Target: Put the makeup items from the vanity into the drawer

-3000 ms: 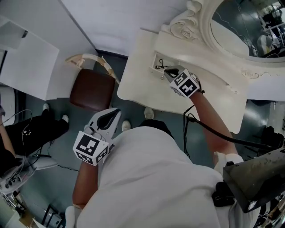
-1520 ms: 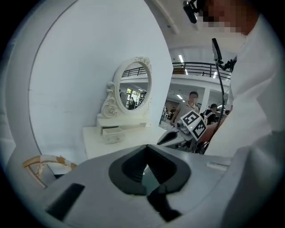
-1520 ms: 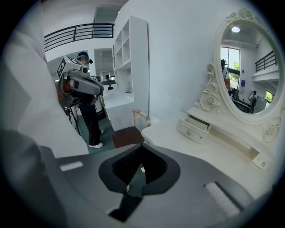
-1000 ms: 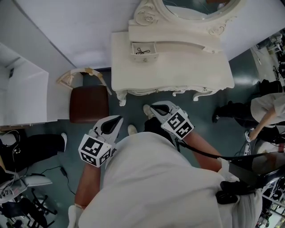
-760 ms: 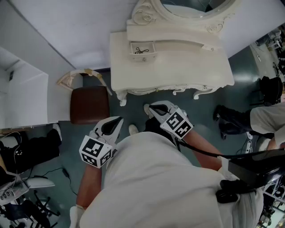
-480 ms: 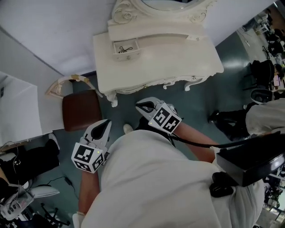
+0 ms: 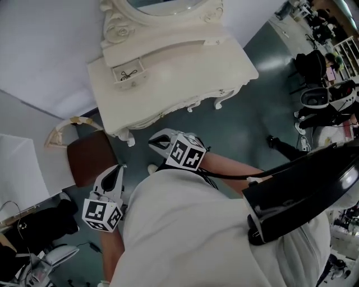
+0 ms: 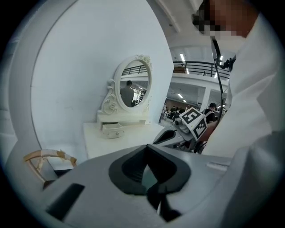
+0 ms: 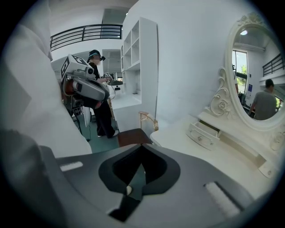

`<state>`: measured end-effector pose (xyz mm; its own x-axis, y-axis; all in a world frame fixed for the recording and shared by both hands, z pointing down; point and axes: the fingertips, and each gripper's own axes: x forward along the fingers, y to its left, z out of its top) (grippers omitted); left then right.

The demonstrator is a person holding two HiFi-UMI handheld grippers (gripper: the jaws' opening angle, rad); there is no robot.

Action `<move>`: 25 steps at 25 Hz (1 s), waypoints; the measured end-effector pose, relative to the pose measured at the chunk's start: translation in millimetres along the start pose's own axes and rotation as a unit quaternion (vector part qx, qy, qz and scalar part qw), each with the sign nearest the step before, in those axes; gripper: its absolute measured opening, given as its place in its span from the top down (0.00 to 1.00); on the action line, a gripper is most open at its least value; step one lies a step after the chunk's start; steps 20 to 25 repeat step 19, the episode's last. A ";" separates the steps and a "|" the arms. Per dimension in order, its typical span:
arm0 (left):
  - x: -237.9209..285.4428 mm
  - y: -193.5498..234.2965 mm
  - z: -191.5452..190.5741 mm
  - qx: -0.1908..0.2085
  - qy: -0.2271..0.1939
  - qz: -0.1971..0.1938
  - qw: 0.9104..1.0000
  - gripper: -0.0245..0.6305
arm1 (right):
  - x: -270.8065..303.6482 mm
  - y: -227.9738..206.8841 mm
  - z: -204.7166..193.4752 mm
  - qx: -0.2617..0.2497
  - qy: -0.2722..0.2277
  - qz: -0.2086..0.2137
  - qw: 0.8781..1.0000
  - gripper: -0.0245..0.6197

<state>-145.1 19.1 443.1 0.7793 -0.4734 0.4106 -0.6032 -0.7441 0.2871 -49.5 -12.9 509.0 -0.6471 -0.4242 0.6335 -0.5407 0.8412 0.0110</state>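
Note:
The white vanity (image 7: 185, 73) stands across the floor from me, under its oval mirror (image 7: 162, 4). Its small upper drawer (image 7: 128, 73) is open with a thin dark item (image 7: 130, 75) inside; I see no loose items on its top. My left gripper (image 7: 118, 168) is held low beside my body, jaws shut and empty. My right gripper (image 7: 152, 143) hovers in front of my chest, short of the vanity's front edge, also shut and empty. The left gripper view shows the open drawer (image 8: 112, 130) and the right gripper (image 8: 187, 127); the right gripper view shows the drawer (image 9: 202, 133).
A brown-seated chair (image 7: 90, 160) stands left of the vanity, above my left gripper. White shelving (image 9: 136, 67) lines the wall on the left. People and office chairs (image 7: 320, 61) are at the far right. A black rig (image 7: 303, 190) hangs at my right side.
My right gripper has left the open drawer and pulled back to my chest. I stand farther from the vanity, which has slid up and left in view. The left gripper dropped slightly.

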 end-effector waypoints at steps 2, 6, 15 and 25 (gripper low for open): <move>1.6 0.9 0.9 0.000 0.001 -0.001 1.000 0.96 | 0.3 -1.4 -0.2 0.001 0.000 0.000 1.000 0.96; 5.3 0.9 4.1 0.000 0.001 -0.003 1.000 0.96 | -1.1 -4.2 -0.3 0.001 0.000 0.001 1.000 0.96; 21.2 8.7 13.9 -0.001 0.009 -0.004 1.000 0.96 | 2.4 -24.4 1.2 0.004 -0.002 0.004 1.000 0.96; 30.3 16.1 20.0 0.001 0.012 -0.003 1.000 0.96 | 7.2 -36.4 2.9 0.004 -0.003 0.006 1.000 0.96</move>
